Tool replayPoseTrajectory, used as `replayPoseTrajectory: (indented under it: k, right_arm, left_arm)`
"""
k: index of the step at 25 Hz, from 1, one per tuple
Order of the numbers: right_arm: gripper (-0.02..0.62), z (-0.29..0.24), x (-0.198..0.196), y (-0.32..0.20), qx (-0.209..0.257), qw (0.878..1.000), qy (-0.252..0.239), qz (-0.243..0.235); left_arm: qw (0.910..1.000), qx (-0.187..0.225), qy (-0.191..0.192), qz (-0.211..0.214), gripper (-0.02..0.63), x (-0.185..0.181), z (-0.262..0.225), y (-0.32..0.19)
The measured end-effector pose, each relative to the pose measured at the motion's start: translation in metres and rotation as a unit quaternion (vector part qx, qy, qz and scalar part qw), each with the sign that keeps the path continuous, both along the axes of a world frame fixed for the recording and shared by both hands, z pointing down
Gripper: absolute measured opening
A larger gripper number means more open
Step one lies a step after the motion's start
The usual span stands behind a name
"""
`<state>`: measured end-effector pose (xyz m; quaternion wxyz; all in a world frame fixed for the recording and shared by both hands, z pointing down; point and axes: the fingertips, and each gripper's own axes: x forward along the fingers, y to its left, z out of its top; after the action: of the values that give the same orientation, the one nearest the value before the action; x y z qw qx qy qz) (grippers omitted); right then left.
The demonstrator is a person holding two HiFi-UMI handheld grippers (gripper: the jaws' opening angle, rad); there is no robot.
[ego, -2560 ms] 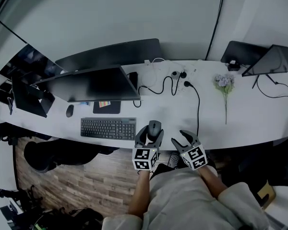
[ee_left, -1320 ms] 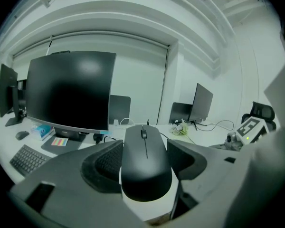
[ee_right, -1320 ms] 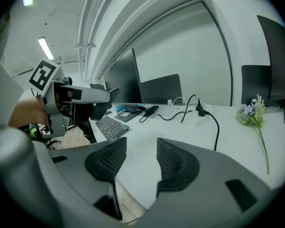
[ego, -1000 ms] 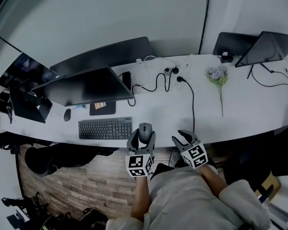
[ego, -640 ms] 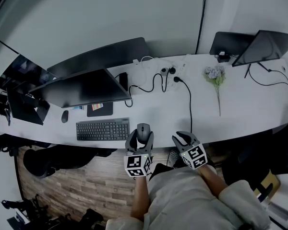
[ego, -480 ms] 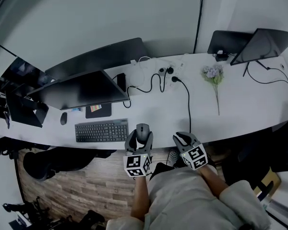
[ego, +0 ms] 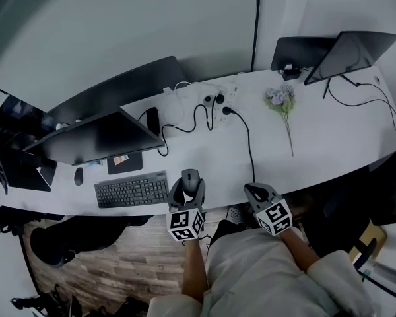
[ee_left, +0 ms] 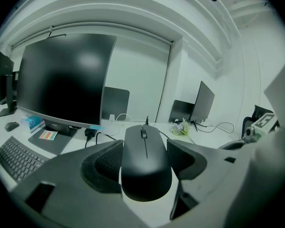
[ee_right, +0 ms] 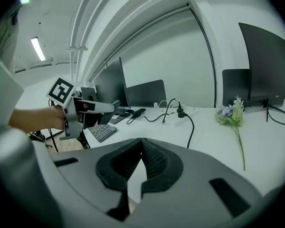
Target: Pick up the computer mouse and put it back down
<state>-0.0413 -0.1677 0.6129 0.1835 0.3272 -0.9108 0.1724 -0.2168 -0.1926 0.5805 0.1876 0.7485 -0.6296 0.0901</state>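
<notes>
Right gripper has just closed empty; my left gripper clamps the computer mouse at the desk edge, where a slack pinch could drop it.

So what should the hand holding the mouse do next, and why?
Probably ease the computer mouse straight down onto the desk. The left gripper clasps its sides at the desk's near edge, and I cannot tell that it rests there yet. The right gripper is shut and empty.
</notes>
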Motion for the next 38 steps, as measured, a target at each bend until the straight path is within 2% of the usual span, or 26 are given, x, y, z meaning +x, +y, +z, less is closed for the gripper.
replayPoseTrajectory:
  k: [5, 9, 16, 21, 26, 34, 38]
  right_arm:
    - [0.005, -0.002, 0.016, -0.005, -0.032, 0.999, -0.022, -0.011]
    - [0.006, -0.017, 0.005, -0.009, -0.062, 0.996, -0.056, -0.037]
    - [0.006, -0.033, -0.02, -0.039, -0.063, 0.994, -0.042, -0.079]
    - [0.006, -0.038, -0.029, -0.065, -0.065, 0.996, -0.028, -0.062]
    - [0.007, -0.033, -0.018, -0.073, -0.065, 0.997, -0.025, -0.028]
    - [0.008, -0.023, -0.016, -0.061, -0.052, 0.998, -0.01, -0.033]
    - [0.008, -0.02, -0.016, -0.058, -0.045, 0.998, 0.001, -0.036]
  left_arm:
    - [0.9998, -0.017, 0.005, 0.011, 0.29, 0.015, 0.021, -0.021]
    - [0.9991, -0.036, 0.0, 0.025, 0.29, 0.019, 0.039, -0.042]
    - [0.9962, -0.068, -0.011, 0.054, 0.29, 0.036, 0.069, -0.076]
    - [0.9914, -0.097, -0.023, 0.084, 0.29, 0.052, 0.097, -0.093]
    - [0.9856, -0.132, -0.031, 0.101, 0.29, 0.067, 0.123, -0.101]
    - [0.9756, -0.176, -0.05, 0.121, 0.29, 0.078, 0.148, -0.098]
    - [0.9736, -0.186, -0.055, 0.121, 0.29, 0.08, 0.154, -0.095]
